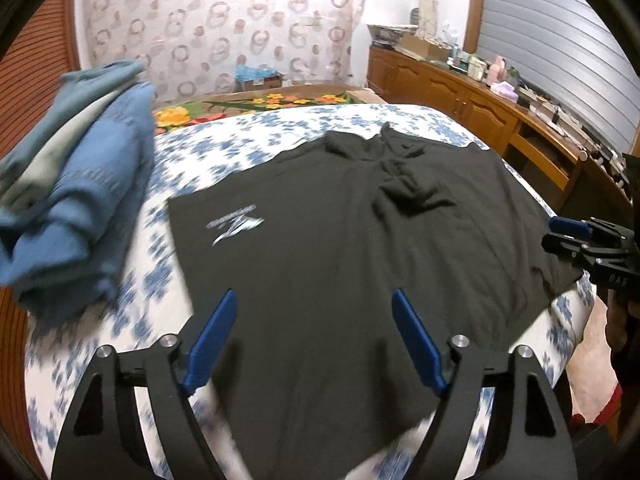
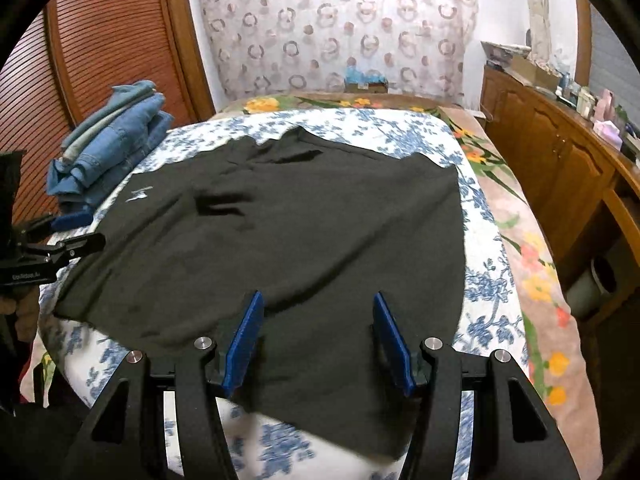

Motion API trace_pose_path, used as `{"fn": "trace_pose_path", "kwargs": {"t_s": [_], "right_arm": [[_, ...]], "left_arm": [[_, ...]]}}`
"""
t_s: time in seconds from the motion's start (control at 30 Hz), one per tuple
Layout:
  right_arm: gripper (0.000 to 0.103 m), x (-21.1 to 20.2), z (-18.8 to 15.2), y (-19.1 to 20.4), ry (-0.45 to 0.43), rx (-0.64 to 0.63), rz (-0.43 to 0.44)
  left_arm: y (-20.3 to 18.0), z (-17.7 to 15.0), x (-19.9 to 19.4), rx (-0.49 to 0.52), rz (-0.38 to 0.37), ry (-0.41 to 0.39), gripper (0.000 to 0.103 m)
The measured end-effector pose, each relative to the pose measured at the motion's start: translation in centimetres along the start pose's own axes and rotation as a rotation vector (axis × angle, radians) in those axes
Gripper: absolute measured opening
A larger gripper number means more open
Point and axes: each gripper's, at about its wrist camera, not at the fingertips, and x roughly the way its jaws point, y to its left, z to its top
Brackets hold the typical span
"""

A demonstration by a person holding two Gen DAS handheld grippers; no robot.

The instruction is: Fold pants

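Black pants [image 1: 332, 248] with a small white logo [image 1: 234, 230] lie spread flat on the bed; they also show in the right wrist view [image 2: 288, 232]. My left gripper [image 1: 314, 304] is open and empty, hovering over the near edge of the pants. My right gripper [image 2: 318, 300] is open and empty above the near edge of the pants. Each gripper shows at the side in the other's view: the right one [image 1: 560, 232] at the pants' right edge, the left one [image 2: 80, 228] at their left edge.
The bed has a blue-and-white floral cover [image 2: 488, 280]. A stack of folded blue jeans and clothes [image 1: 76, 184] sits at its left edge, also seen in the right wrist view [image 2: 108, 148]. A wooden cabinet [image 1: 480, 108] with clutter runs along the right. A flowered blanket [image 2: 536, 272] hangs at the bed's right side.
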Motion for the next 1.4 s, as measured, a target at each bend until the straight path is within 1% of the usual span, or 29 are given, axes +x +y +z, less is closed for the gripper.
{"fn": "trace_pose_path", "kwargs": {"t_s": [0.1,0.17,0.27,0.37,0.53,0.6,0.7,0.73,0.8,0.83,0.9,0.93,0.97,1.0,1.07,1.2,1.4], "right_arm": [[0.059,-0.6,-0.5,0.4,-0.003,-0.009,0.012],[0.059,-0.8,-0.7,0.7,0.001,-0.012,0.017],[0.059,-1.2,-0.9,0.7,-0.007,-0.013,0.019],[0.059,-1.2,-1.2,0.7,-0.01,-0.004,0.03],[0.059,-1.2,-1.5,1.7,0.0,-0.026,0.035],[0.059,-1.2,-1.7,1.9,0.003,-0.038,0.032],[0.059,-1.4,-1.8,2.1,0.006,-0.044,0.03],[0.059,-1.4,-1.8,2.1,0.005,-0.043,0.032],[0.059,-1.6,-1.8,2.1,0.002,-0.04,0.031],[0.059,-1.6,-1.9,2.0,0.001,-0.039,0.031],[0.059,-1.5,-2.0,1.9,0.002,-0.033,0.029],[0.059,-1.4,-2.1,1.9,0.004,-0.03,0.028],[0.059,-1.4,-2.1,1.9,0.006,-0.027,0.028],[0.059,-1.3,-2.1,2.0,0.006,-0.026,0.029],[0.059,-1.4,-2.2,1.9,0.007,-0.024,0.028],[0.059,-1.5,-2.4,1.4,0.005,-0.014,0.026],[0.059,-2.1,-2.7,0.6,-0.009,0.012,0.028]], "left_arm": [[1.0,-1.6,-1.0,-0.03,0.004,0.005,0.071],[1.9,-2.8,-1.4,-0.061,0.005,0.018,0.069],[2.6,-4.3,-1.5,-0.078,0.016,0.041,0.062],[3.0,-5.4,-1.8,-0.091,0.023,0.053,0.06],[2.6,-6.7,-2.7,-0.076,0.017,0.071,0.055],[2.4,-7.3,-2.9,-0.066,0.027,0.066,0.054],[2.4,-7.6,-3.3,-0.067,0.035,0.064,0.046],[2.2,-7.8,-3.3,-0.058,0.041,0.061,0.046],[2.0,-7.9,-3.3,-0.034,0.061,0.055,0.042],[1.7,-8.0,-3.4,-0.019,0.056,0.049,0.038],[1.4,-7.9,-3.3,-0.001,0.034,0.046,0.022],[1.2,-7.8,-3.3,0.008,0.025,0.046,0.019],[1.0,-7.8,-3.2,0.016,0.014,0.045,0.012],[0.9,-7.7,-3.2,0.018,0.008,0.045,0.008],[0.8,-7.5,-3.1,0.016,0.007,0.042,0.006],[0.4,-6.3,-3.5,0.01,-0.02,0.021,0.005],[-1.5,-3.6,-3.9,0.059,-0.05,-0.024,0.005]]}}
